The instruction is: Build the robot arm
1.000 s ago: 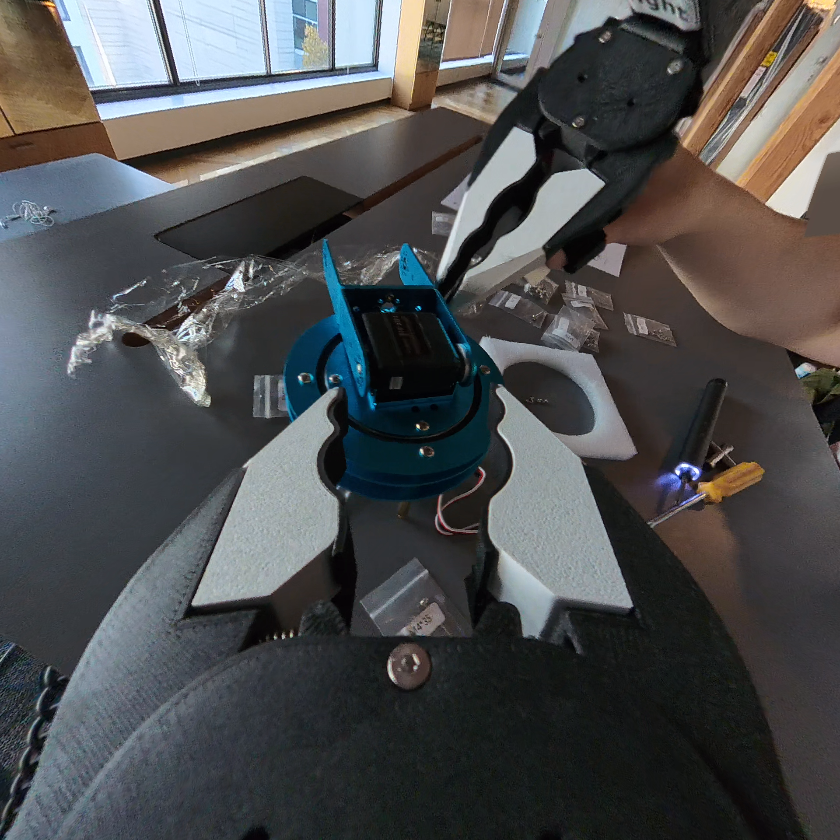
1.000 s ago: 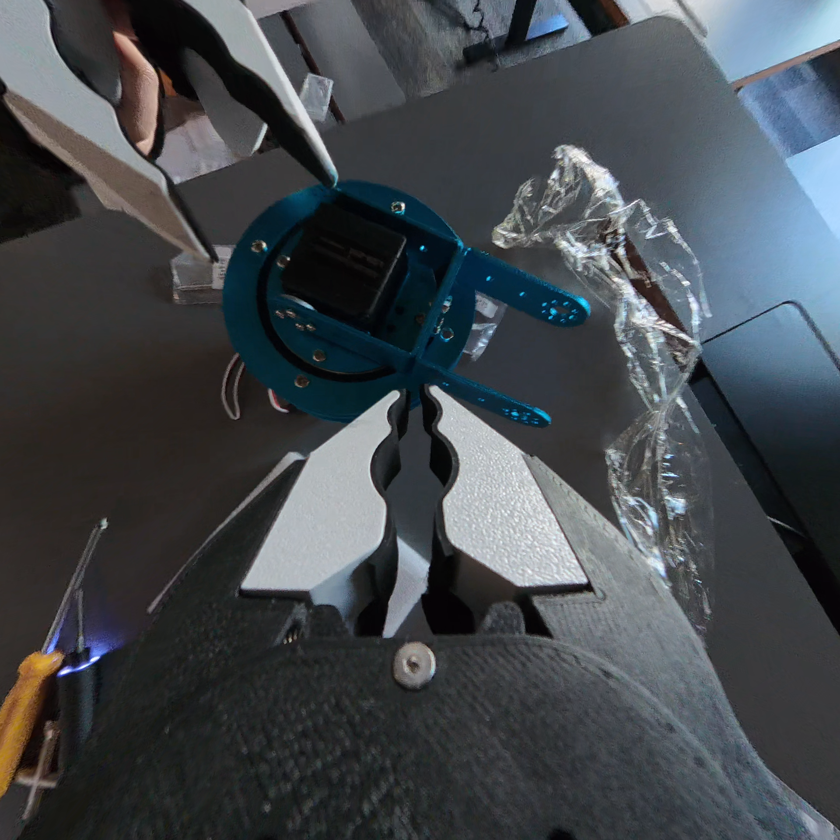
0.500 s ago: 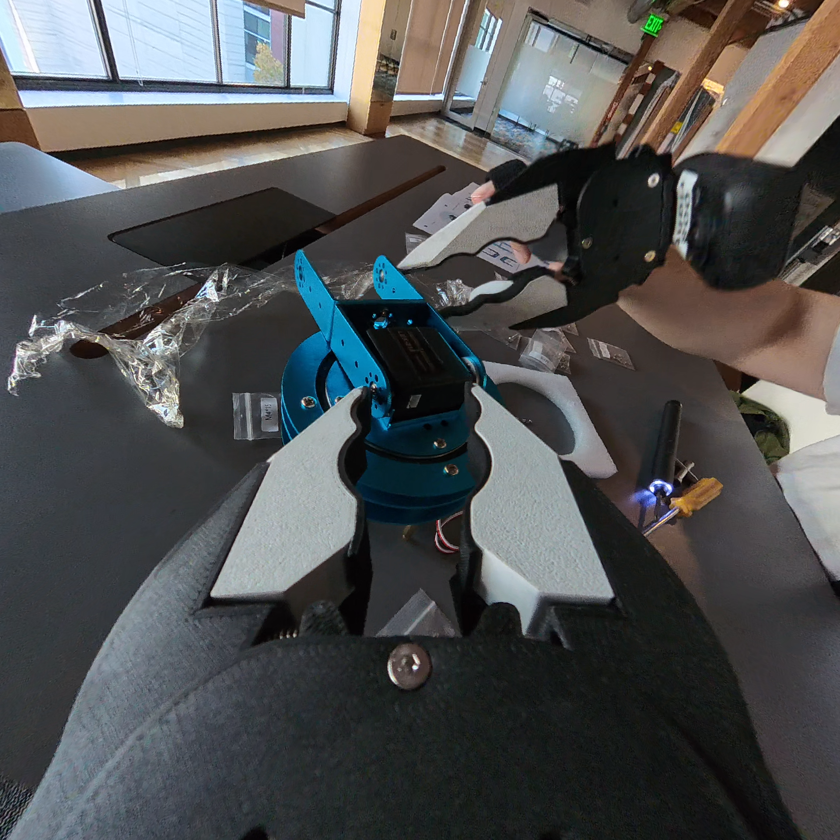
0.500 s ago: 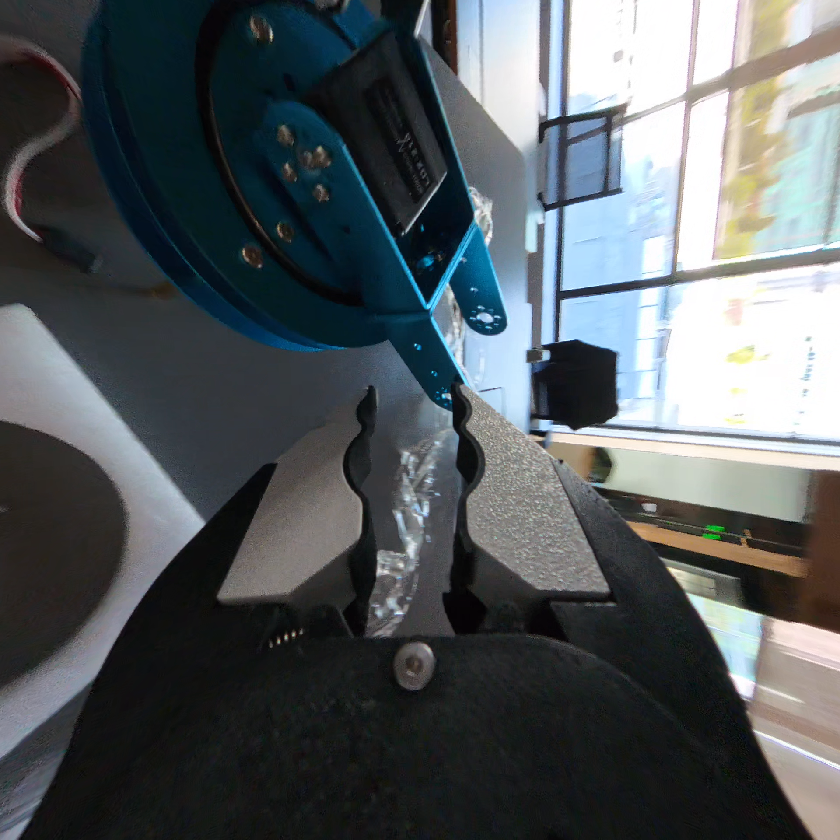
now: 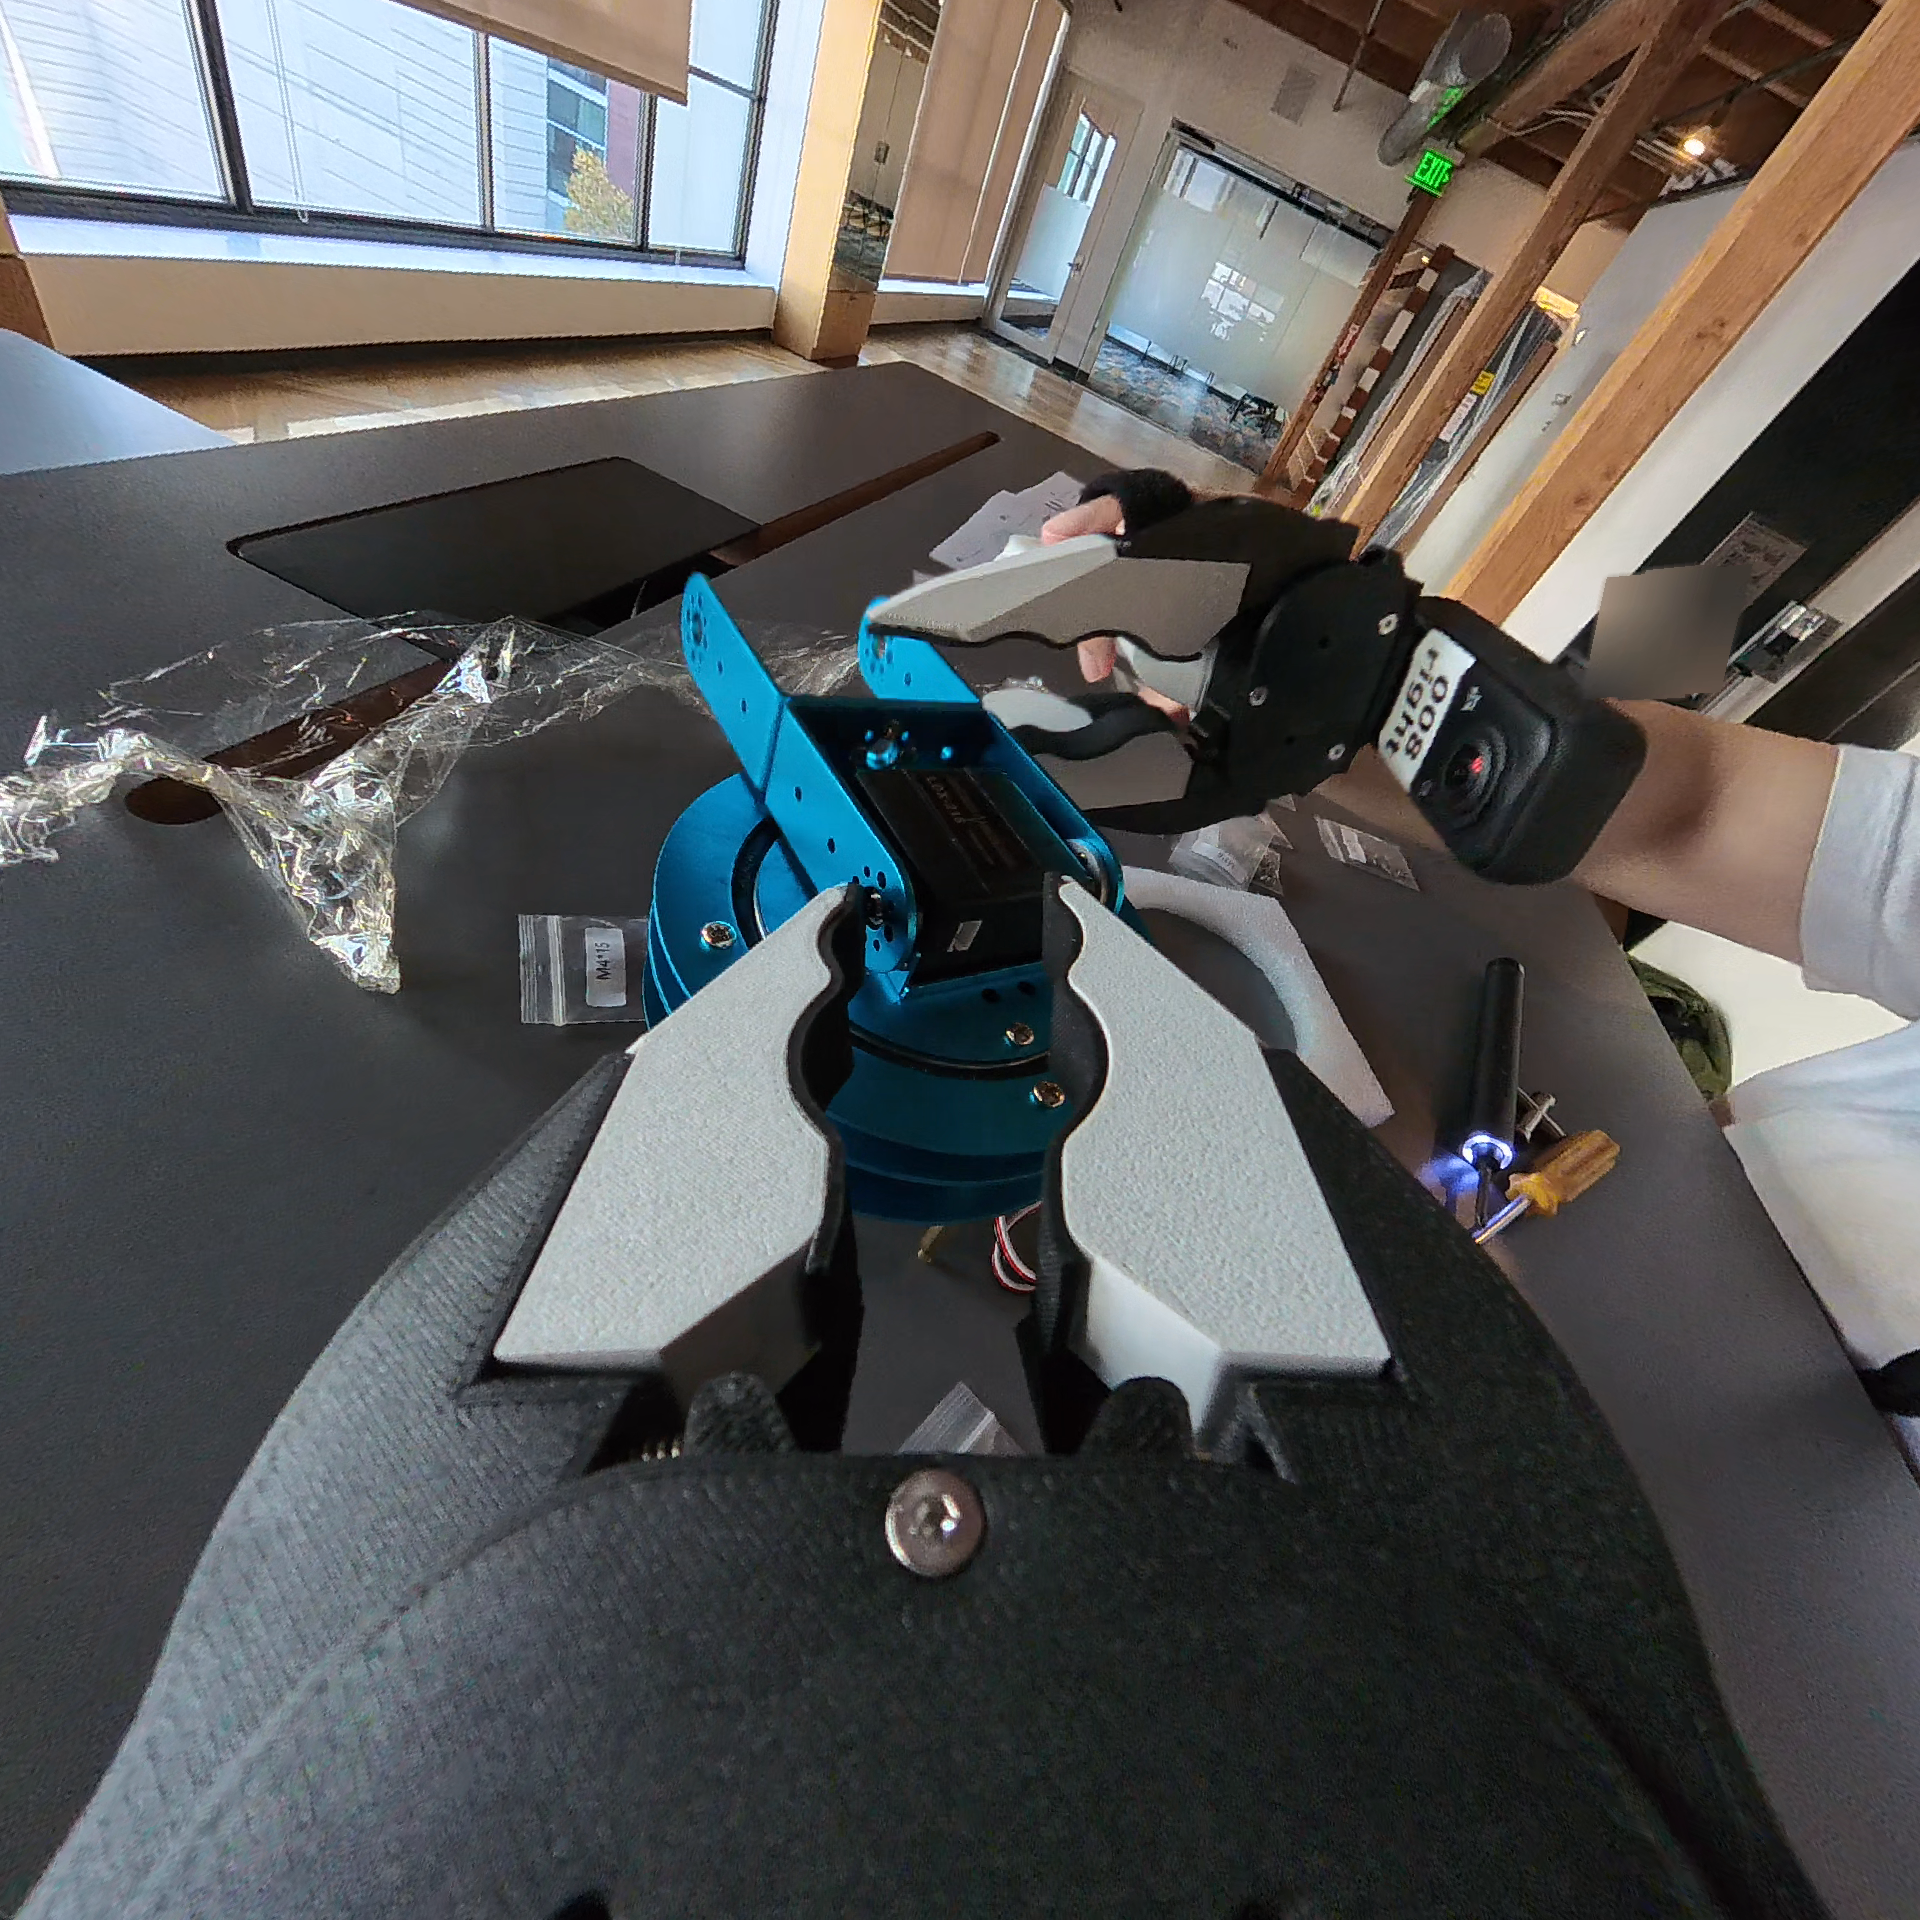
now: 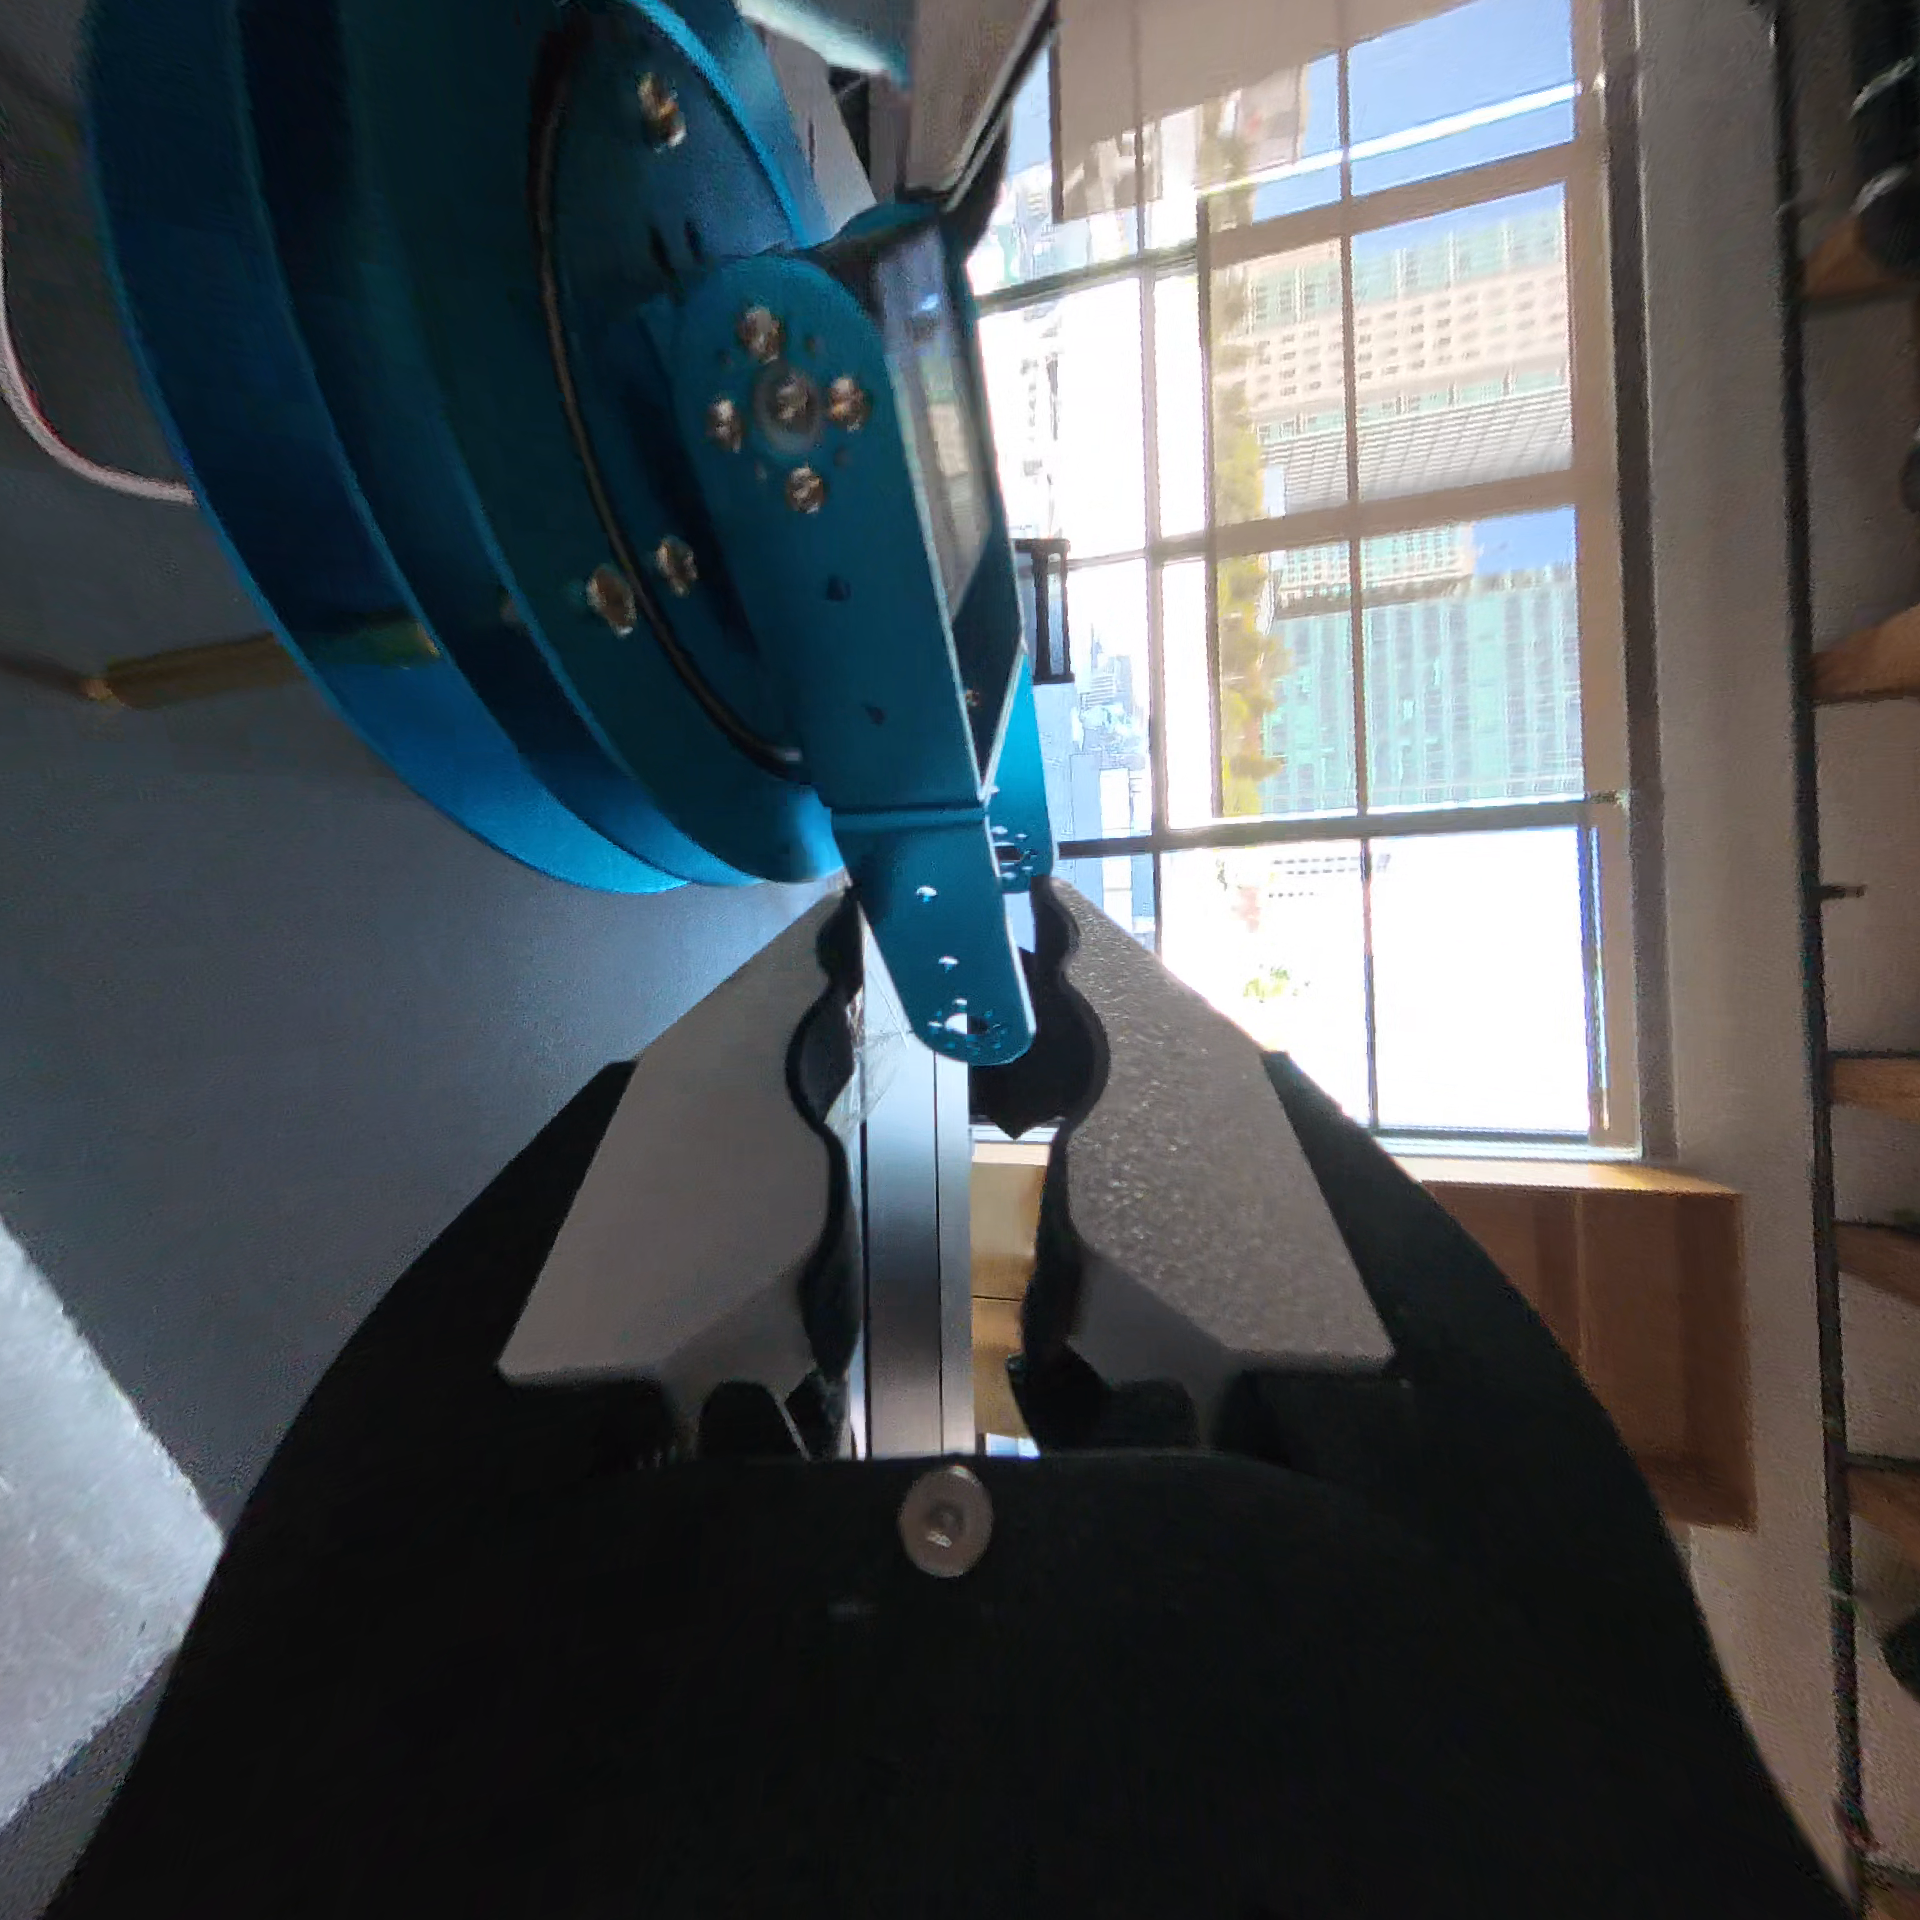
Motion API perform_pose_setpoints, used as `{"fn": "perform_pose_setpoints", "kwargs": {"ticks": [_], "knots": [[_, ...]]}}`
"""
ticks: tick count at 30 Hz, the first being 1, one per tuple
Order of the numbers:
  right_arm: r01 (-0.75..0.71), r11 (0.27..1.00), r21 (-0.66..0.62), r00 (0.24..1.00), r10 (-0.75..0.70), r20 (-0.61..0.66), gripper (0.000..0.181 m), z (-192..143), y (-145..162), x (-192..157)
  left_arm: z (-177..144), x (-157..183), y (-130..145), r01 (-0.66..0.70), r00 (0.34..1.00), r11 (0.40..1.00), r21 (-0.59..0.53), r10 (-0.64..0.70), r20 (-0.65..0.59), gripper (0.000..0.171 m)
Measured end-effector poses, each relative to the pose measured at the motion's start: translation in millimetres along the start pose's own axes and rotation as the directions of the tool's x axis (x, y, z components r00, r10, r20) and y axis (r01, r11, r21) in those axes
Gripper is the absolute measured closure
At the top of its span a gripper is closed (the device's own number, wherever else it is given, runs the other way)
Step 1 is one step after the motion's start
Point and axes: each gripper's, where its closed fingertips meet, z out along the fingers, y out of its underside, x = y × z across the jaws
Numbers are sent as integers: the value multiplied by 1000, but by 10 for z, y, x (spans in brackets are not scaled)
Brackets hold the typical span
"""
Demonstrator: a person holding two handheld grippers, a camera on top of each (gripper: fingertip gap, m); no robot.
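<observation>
A blue metal turntable base [image 5: 935,1132] stands on the dark table [image 5: 260,1143]. It carries a blue U-bracket with a black servo [image 5: 956,831], tilted back. My left gripper [image 5: 951,899] is shut on the lower sides of that bracket, just above the base. My right gripper [image 5: 930,665] lies on its side behind, held by a gloved hand. Its jaws are apart and straddle the right upper arm of the bracket [image 6: 956,977]. In the right wrist view my right gripper [image 6: 948,909] has that arm between its fingers, close to both. The base [image 6: 343,520] fills the upper left.
Crumpled clear plastic [image 5: 312,831] lies left, and a small labelled bag [image 5: 582,966] beside the base. A white foam piece with a round hole [image 5: 1288,987], a black lit tool [image 5: 1496,1060], a yellow-handled screwdriver [image 5: 1558,1174] and small hardware bags [image 5: 1361,842] lie right. My hands' fingertips stand some 9 centimetres from each other. The yellow-handled screwdriver [image 5: 1558,1174] is about equally far from each gripper, around 30 centimetres.
My left gripper moved up from around the base and closed on the bracket. My right gripper opened, turned on its side and came over the bracket's upper arm. The bracket tilted back.
</observation>
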Motion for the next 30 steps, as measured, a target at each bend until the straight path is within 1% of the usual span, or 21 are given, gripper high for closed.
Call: {"fn": "perform_pose_setpoints", "kwargs": {"ticks": [3, 5, 7, 8, 10, 13, 14, 15, 16, 17, 18, 19, 20, 21, 22, 23, 24, 26, 27, 28, 30], "knots": [[-83, 996, -15, 994, 84, 66, 148, -1, 25, 7, -3, 9, 3, 8, 1000, 1000, 14, -8, -7, 138], [-115, 993, -16, 989, 116, 93, 151, 3, 33, -17, -2, 12, 1, 19, 1000, 1000, 17, -19, -14, 137], [-120, 993, -9, 989, 121, 88, 151, 8, 29, -48, 0, 10, 1, 23, 1000, 1000, 19, -23, -14, 138], [-123, 992, -12, 988, 123, 92, 147, 16, 35, -84, 0, 9, 3, 24, 1000, 999, 21, -24, -13, 138], [-147, 989, -21, 988, 148, 48, 148, -26, 60, -49, -15, 5, 16, 23, 1000, 1000, 19, -23, -7, 139], [-308, 951, -31, 951, 308, 9, 147, -251, 93, 12, -95, -27, 51, 19, 999, 1000, 12, -19, 26, 139], [-392, 919, -31, 919, 393, 35, 148, -345, 79, -19, -138, -51, 47, 24, 999, 1000, 19, -25, 42, 139], [-487, 873, -38, 868, 488, 86, 148, -424, 45, -77, -187, -79, 20, 32, 998, 999, 37, -34, 56, 139], [-587, 807, -68, 797, 590, 130, 146, -487, 25, -124, -234, -105, -26, 43, 997, 997, 65, -47, 62, 137], [-693, 714, -99, 687, 696, 209, 137, -538, -55, -197, -272, -157, -72, 63, 995, 994, 91, -70, 72, 137], [-798, 588, -129, 531, 789, 309, 127, -586, -197, -262, -292, -218, -101, 92, 992, 990, 104, -100, 80, 136], [-873, 457, -168, 368, 845, 389, 116, -622, -335, -296, -284, -263, -99, 131, 988, 987, 98, -138, 71, 133], [-908, 363, -210, 246, 866, 436, 110, -633, -432, -319, -256, -320, -63, 184, 980, 980, 69, -189, 65, 131], [-918, 309, -249, 174, 878, 447, 103, -613, -482, -351, -219, -366, -28, 235, 970, 971, 38, -237, 55, 129], [-914, 293, -280, 149, 886, 439, 96, -572, -509, -398, -176, -381, -13, 278, 960, 960, 20, -279, 31, 129], [-905, 302, -299, 156, 891, 427, 92, -529, -534, -454, -134, -397, 1, 319, 948, 948, 4, -319, 16, 135], [-894, 320, -314, 183, 899, 397, 91, -476, -532, -501, -94, -413, 21, 348, 938, 938, -14, -347, 12, 143], [-892, 340, -297, 240, 914, 326, 99, -377, -519, -500, -32, -444, 103, 373, 928, 926, -59, -371, 45, 152], [-890, 352, -291, 268, 919, 290, 106, -348, -486, -485, -29, -471, 110, 378, 925, 924, -51, -375, 67, 157], [-880, 376, -289, 297, 912, 283, 110, -336, -467, -480, -33, -488, 122, 386, 920, 921, -41, -382, 86, 163], [-865, 403, -298, 308, 896, 318, 111, -333, -444, -476, -51, -472, 133, 418, 906, 908, -23, -414, 91, 163]]}}
